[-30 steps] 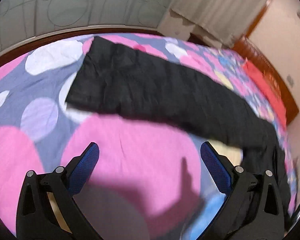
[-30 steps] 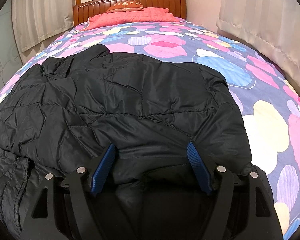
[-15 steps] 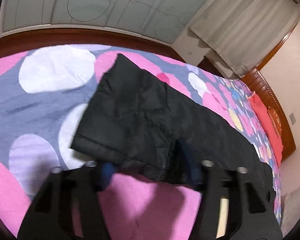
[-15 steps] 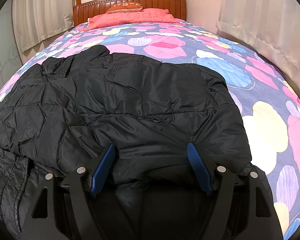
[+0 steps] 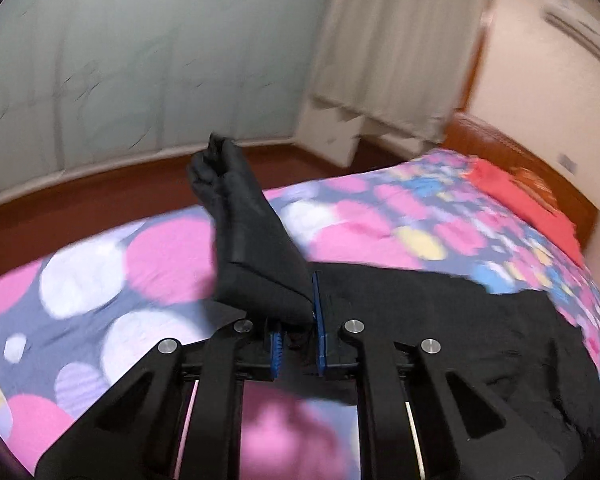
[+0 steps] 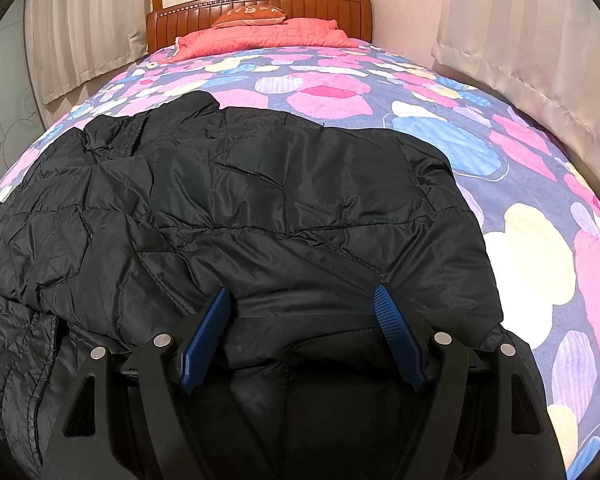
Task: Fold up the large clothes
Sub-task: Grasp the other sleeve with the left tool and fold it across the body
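Note:
A black quilted down jacket (image 6: pixel 260 208) lies spread across the flowered bedspread (image 6: pixel 520 248). My left gripper (image 5: pixel 298 320) is shut on the jacket's sleeve (image 5: pixel 252 248) and holds it lifted off the bed, the cuff sticking up. The rest of the jacket (image 5: pixel 460 328) lies to the right in the left wrist view. My right gripper (image 6: pixel 302 304) is open, its blue pads (image 6: pixel 206 336) resting on the near edge of the jacket, with the fabric between them not pinched.
The bed has a wooden headboard (image 6: pixel 260 4) and red pillows (image 6: pixel 260 32) at the far end. Curtains (image 6: pixel 540 40) hang on both sides. A pale wardrobe wall (image 5: pixel 120 72) and dark wooden floor (image 5: pixel 80 204) border the bed's left side.
My left gripper has moved onto the sleeve, shut on it and lifted it up off the bed. My right gripper has stayed in place, open.

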`<move>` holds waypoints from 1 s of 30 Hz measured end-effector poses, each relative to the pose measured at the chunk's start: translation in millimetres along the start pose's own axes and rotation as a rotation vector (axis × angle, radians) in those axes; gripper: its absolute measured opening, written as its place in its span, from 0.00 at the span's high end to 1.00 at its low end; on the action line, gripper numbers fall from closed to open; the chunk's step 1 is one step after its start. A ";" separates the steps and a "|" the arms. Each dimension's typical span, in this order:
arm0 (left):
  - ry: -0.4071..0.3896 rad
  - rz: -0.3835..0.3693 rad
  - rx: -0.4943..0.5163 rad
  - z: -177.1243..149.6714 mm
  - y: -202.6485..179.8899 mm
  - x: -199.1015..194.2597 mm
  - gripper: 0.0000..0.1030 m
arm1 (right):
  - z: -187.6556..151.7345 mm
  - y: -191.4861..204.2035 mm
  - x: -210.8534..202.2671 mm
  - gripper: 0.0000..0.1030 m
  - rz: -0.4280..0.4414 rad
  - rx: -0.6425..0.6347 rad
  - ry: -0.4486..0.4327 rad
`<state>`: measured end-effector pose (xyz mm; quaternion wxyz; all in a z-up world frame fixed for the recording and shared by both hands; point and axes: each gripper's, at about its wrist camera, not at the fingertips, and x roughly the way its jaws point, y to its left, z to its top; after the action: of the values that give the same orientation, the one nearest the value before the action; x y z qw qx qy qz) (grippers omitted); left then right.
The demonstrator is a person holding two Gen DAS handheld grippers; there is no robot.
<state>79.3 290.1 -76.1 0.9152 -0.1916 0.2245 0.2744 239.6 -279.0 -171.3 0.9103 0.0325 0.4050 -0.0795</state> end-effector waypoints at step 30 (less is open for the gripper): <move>0.171 -0.451 0.637 -159.4 -344.0 -40.2 0.89 | -0.1 -0.2 -2.2 0.29 0.001 0.004 -0.006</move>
<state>202.8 -69.1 -108.7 0.9441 0.0350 0.3262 -0.0340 238.1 -278.9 -169.7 0.9113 0.0345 0.4023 -0.0800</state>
